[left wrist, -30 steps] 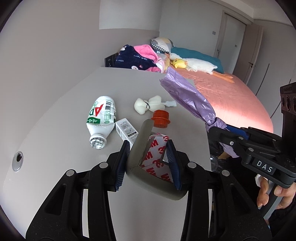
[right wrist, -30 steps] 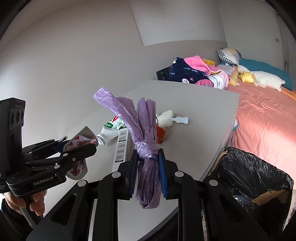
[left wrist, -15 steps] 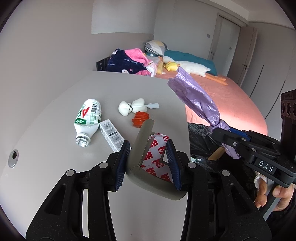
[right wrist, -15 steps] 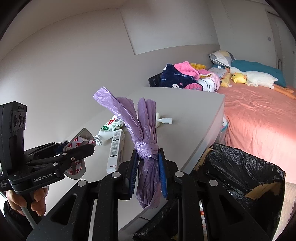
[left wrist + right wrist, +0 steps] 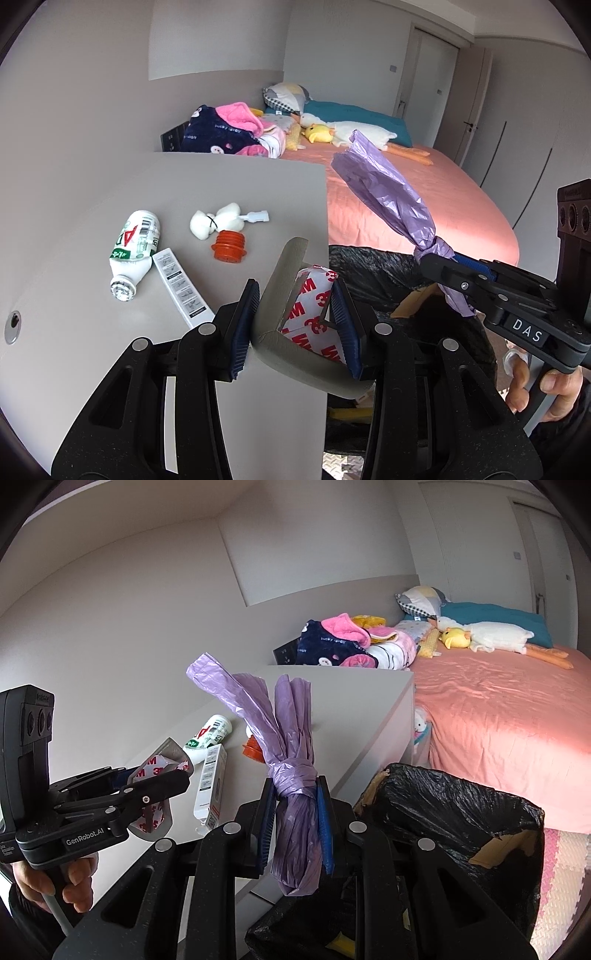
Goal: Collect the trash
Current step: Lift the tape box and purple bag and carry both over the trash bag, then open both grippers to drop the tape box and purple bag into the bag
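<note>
Left wrist view has the left gripper (image 5: pixel 295 325) clamped on a grey foam corner guard (image 5: pixel 280 295) with red-and-white 3M backing, held right at the edge of the grey table (image 5: pixel 229 192). Off to the right, the right gripper (image 5: pixel 458 273) is squeezing a knotted purple plastic bag (image 5: pixel 388 195), and that one's up in the air over the bin with the black liner (image 5: pixel 373 266), which sits beside the table, below its edge. In the right wrist view the same purple bag (image 5: pixel 291 760) sits pinched just below its knot, with the bin (image 5: pixel 461 812) down to the right of it. Still lying on the table: a white bottle with a green label (image 5: pixel 135 247) on its side, a long white box (image 5: pixel 183 288) touching it, an orange ribbed cap thing (image 5: pixel 229 247), and a white fluffy bundle (image 5: pixel 218 223) just behind that.
</note>
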Available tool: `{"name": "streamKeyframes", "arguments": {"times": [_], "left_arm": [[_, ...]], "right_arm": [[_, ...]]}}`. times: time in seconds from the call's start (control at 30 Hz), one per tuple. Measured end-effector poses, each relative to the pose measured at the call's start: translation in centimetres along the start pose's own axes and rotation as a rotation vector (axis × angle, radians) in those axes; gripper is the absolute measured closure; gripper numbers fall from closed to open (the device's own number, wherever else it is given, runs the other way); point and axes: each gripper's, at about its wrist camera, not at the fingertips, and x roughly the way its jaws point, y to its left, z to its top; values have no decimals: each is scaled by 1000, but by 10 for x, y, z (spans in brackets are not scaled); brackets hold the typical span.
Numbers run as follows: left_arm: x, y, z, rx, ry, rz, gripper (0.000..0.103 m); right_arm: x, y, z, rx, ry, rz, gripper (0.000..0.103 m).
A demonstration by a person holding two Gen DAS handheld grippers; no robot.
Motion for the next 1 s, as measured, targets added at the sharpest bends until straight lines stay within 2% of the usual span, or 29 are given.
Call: {"name": "streamKeyframes", "arguments": {"times": [1.0], "left_arm": [[31, -105, 6, 135, 53, -173, 63]], "right_arm": [[-61, -83, -13, 118, -71, -135, 80]]}}
